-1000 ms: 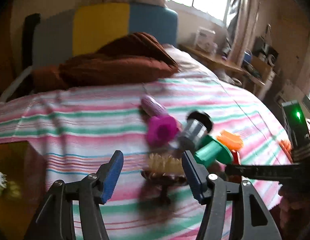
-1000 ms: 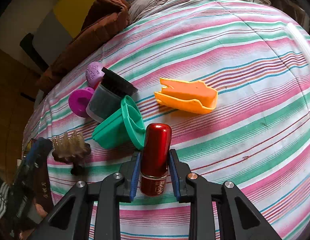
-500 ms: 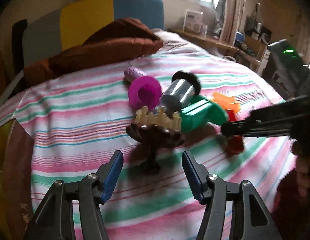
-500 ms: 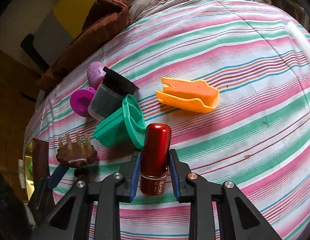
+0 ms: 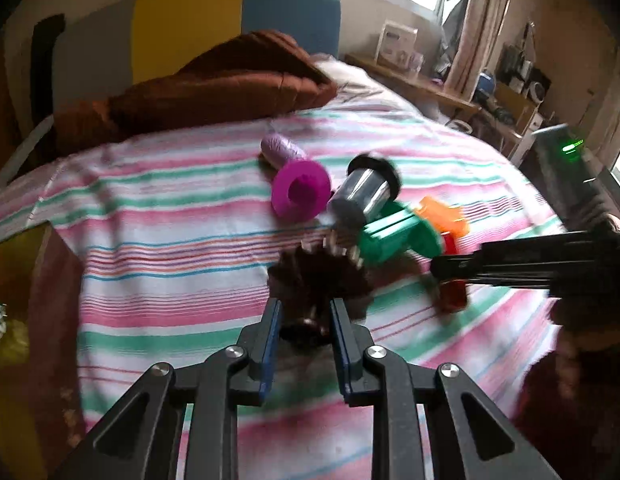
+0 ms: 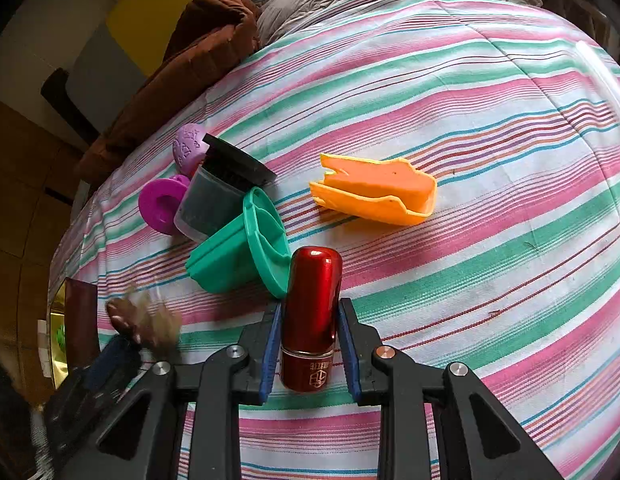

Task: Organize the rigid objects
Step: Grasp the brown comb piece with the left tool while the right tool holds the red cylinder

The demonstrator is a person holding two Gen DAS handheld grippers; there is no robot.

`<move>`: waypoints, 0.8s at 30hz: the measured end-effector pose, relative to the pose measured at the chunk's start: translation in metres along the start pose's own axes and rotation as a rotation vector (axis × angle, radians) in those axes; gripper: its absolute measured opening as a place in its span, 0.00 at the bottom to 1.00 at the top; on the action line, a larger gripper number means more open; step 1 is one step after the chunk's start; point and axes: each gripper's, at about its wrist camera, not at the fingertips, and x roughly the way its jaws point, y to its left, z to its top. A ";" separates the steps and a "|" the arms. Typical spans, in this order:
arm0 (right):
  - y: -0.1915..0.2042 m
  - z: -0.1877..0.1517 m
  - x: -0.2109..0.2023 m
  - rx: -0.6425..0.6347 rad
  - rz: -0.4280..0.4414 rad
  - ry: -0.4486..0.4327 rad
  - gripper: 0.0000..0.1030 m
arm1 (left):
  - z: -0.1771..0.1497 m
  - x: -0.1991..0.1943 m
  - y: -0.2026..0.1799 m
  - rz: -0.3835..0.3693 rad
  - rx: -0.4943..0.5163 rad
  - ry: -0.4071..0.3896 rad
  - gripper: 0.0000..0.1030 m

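Note:
My left gripper is shut on the handle of a brown wooden scalp brush, blurred by motion, on the striped bedsheet; the brush also shows in the right wrist view. My right gripper is shut on a shiny red cylinder, which lies along the fingers. Ahead of it lie a green cup, a grey tumbler with a black lid, a magenta disc, a lilac ball and an orange plastic piece.
A brown blanket lies at the head of the bed before a yellow and blue headboard. A yellow box stands at the bed's left edge. A cluttered desk runs along the far right wall.
My left gripper moved forward and shut on the brush handle; it was open before. The right gripper has held the red cylinder still throughout.

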 end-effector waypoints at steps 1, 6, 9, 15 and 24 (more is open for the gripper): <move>0.000 0.000 0.000 0.000 0.000 0.000 0.27 | 0.000 -0.008 -0.001 -0.004 0.005 -0.013 0.23; 0.000 0.001 -0.001 -0.003 -0.003 0.000 0.27 | -0.001 -0.011 -0.004 0.027 0.053 -0.012 0.23; -0.002 0.001 -0.002 0.000 0.001 0.001 0.27 | -0.001 -0.006 0.001 0.001 0.033 -0.024 0.23; -0.004 0.002 -0.001 0.001 0.003 0.002 0.27 | 0.003 0.010 -0.016 0.026 0.105 -0.046 0.32; -0.007 0.004 -0.001 0.021 0.008 -0.020 0.27 | 0.005 0.010 -0.017 0.000 0.086 -0.039 0.23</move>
